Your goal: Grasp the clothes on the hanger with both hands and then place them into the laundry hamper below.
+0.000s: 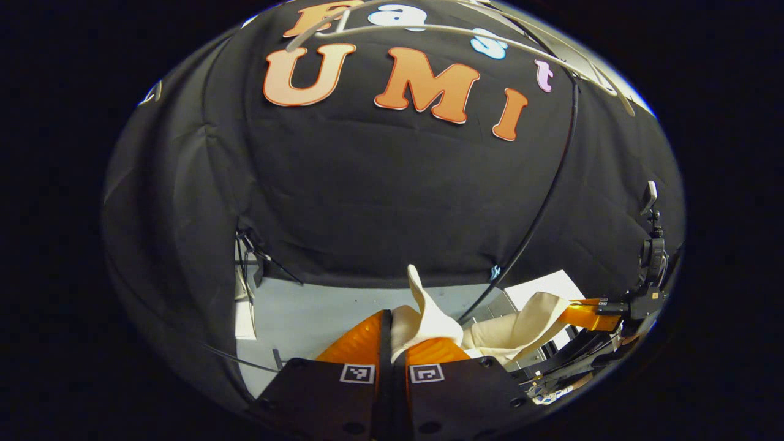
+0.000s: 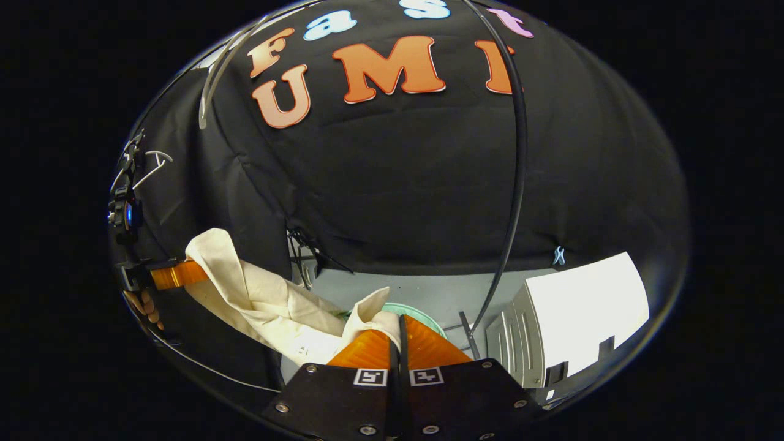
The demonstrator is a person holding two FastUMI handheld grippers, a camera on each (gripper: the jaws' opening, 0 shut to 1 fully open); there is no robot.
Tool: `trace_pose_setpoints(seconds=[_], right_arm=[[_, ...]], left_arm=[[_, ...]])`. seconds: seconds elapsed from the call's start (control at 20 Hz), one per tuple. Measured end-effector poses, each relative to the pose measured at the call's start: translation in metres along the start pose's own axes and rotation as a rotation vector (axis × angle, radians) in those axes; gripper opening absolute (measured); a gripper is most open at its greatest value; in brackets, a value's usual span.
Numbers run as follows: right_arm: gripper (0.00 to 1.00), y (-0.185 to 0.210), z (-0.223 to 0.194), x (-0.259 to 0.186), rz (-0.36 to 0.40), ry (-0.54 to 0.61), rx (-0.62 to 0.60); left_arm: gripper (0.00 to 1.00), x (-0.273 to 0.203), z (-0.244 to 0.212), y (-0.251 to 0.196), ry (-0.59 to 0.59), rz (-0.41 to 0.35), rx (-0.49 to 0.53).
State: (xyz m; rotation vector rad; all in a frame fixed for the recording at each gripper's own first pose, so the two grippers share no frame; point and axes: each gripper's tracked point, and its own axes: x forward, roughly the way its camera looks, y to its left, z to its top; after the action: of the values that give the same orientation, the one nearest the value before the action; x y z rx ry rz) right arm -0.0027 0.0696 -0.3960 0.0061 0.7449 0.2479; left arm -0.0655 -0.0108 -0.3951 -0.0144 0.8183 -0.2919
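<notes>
In the left gripper view, the left tool (image 1: 392,343) sits at the bottom centre of the frame, its two fingers pressed together on a fold of the cream garment (image 1: 429,318), which pokes up between them. The cloth runs right across the lower frame to the right tool (image 1: 582,315), which holds its far end at the lower right edge. A pale hanger (image 1: 465,37) arcs across the top of the frame.

In the right gripper view, the left tool (image 2: 177,274) at the left edge holds one end of the garment (image 2: 257,297), with fingertips of a hand (image 2: 147,306) just below it. The cloth sags rightward to the bottom centre, where the right tool (image 2: 399,346) is clenched on another fold. A green rim (image 2: 422,315) peeks out just behind its fingers. A white box (image 2: 576,318) stands at the lower right.
</notes>
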Motion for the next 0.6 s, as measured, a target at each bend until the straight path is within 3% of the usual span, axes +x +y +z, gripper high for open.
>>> trace_pose_setpoints(seconds=[0.6], right_arm=[[0.00, -0.032, -0.093, 0.048, -0.039, 0.194, 0.014]], left_arm=[[0.07, 0.051, -0.114, -0.033, 0.250, -0.012, -0.047]])
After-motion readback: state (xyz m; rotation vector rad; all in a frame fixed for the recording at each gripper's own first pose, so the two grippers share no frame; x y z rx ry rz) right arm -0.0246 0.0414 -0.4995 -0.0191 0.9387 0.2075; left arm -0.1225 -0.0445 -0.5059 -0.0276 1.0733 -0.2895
